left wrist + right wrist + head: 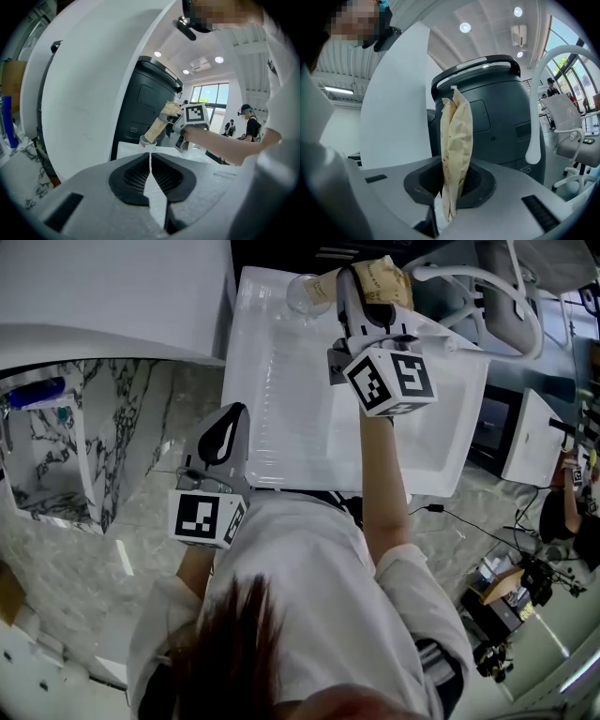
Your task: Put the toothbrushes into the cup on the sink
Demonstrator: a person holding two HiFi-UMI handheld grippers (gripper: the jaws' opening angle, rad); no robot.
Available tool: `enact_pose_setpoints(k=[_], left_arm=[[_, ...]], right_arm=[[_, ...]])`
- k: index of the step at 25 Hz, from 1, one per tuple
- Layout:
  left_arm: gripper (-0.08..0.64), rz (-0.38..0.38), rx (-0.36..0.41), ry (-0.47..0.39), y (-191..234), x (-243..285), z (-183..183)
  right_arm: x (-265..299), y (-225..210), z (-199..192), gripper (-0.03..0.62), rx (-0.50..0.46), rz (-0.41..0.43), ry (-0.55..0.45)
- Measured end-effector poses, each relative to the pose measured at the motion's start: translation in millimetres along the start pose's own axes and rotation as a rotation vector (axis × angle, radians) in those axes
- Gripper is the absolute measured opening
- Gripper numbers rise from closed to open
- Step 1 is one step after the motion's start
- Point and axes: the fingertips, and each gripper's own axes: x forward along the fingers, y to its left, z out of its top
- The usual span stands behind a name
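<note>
My right gripper (364, 298) is at the far end of the white sink (281, 418), shut on tan paper-wrapped toothbrushes (375, 277). In the right gripper view the wrapped toothbrushes (457, 140) stand upright between the pads, which press on them from both sides. The left gripper view shows their lower end (157, 126) at the mouth of the clear cup (147, 142), below the right gripper (187, 131). In the head view the cup (305, 292) sits on the sink's far rim. My left gripper (221, 442) hovers at the sink's near left edge, shut with nothing in it (151, 161).
A white curved faucet (536, 93) rises to the right of the right gripper. A dark grey machine (487, 98) stands behind the sink. A marble counter (141, 418) lies to the left, with a blue object (37, 390) on a shelf. A white curved wall (93, 84) is beside the left gripper.
</note>
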Motion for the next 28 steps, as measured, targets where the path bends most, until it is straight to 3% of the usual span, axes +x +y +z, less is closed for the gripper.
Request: enact_pose_setpoints(k=[28], left_arm=[[0.025,0.024,-0.017,0.006,14.5,-5.5,-2.7]], right_arm=[[25.8,-0.5,-89.5,0.048,-0.085,0.007,0.167]])
